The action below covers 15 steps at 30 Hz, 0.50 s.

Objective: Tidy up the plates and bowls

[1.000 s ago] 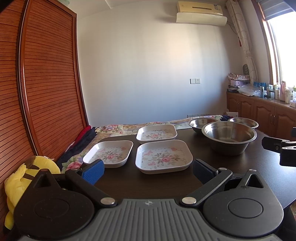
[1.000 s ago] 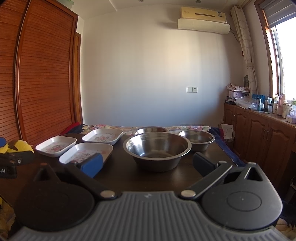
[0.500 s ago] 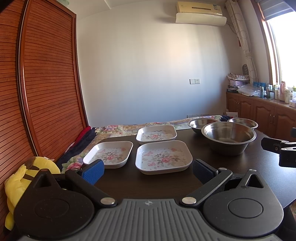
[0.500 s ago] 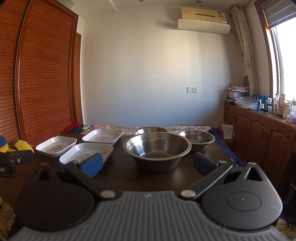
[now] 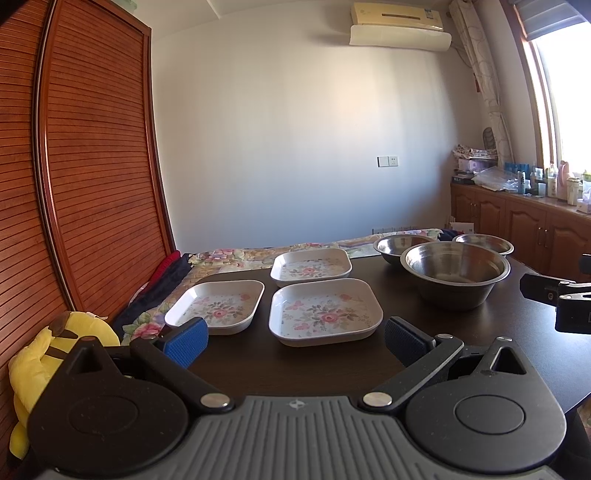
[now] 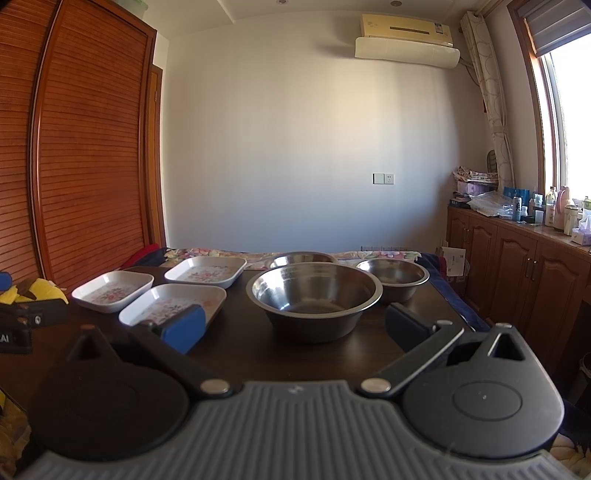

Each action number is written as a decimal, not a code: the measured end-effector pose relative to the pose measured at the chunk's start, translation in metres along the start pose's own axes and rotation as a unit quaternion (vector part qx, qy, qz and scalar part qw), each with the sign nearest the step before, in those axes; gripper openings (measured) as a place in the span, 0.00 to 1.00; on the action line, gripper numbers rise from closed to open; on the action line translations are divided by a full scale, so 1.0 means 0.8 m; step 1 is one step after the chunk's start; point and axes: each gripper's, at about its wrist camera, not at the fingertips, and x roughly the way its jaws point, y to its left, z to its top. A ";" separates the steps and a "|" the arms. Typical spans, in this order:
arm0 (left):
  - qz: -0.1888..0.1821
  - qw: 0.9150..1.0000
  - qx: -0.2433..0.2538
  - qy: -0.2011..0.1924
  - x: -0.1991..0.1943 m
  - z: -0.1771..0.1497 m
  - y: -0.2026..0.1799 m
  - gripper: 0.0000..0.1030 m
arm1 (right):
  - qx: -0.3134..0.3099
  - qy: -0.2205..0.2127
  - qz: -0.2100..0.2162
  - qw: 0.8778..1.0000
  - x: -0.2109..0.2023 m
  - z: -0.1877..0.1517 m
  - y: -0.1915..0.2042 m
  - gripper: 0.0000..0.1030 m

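Plates with flower prints lie unstacked in a loose cluster at the left of the dark table, steel bowls at the right, while left gripper and right gripper, both spread and empty, hover near, barely shifted since earlier.

Left wrist view: low over near tabletop edge, facing far wall, square plates straight ahead, near.
Right wrist view: same height and heading, offset rightward, large steel bowl straight ahead, near.
Shared: all plates, three bowls, wall, air conditioner, cabinets.
Cross-sighting: right gripper at left view's right margin; left gripper at right view's left margin.
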 end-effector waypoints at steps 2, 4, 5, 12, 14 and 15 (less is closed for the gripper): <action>0.000 1.000 0.000 0.000 0.000 0.000 0.000 1.00 | -0.001 0.000 0.000 1.000 0.000 0.000 0.000 1.00; 0.000 1.000 0.000 0.000 0.000 0.000 0.000 1.00 | 0.000 0.000 0.001 1.000 0.000 0.000 0.000 1.00; 0.000 1.000 0.000 0.001 0.000 0.000 0.000 1.00 | 0.000 0.001 0.001 1.000 0.000 0.000 0.000 1.00; -0.003 1.000 0.001 0.013 0.010 -0.008 0.002 1.00 | -0.005 0.006 0.008 1.000 0.011 -0.004 0.004 1.00; -0.002 1.000 0.001 0.019 0.017 -0.011 0.005 1.00 | -0.012 0.008 0.015 1.000 0.015 -0.004 0.009 1.00; -0.002 1.000 0.001 0.021 0.019 -0.011 0.007 1.00 | -0.015 0.008 0.018 1.000 0.018 -0.004 0.011 1.00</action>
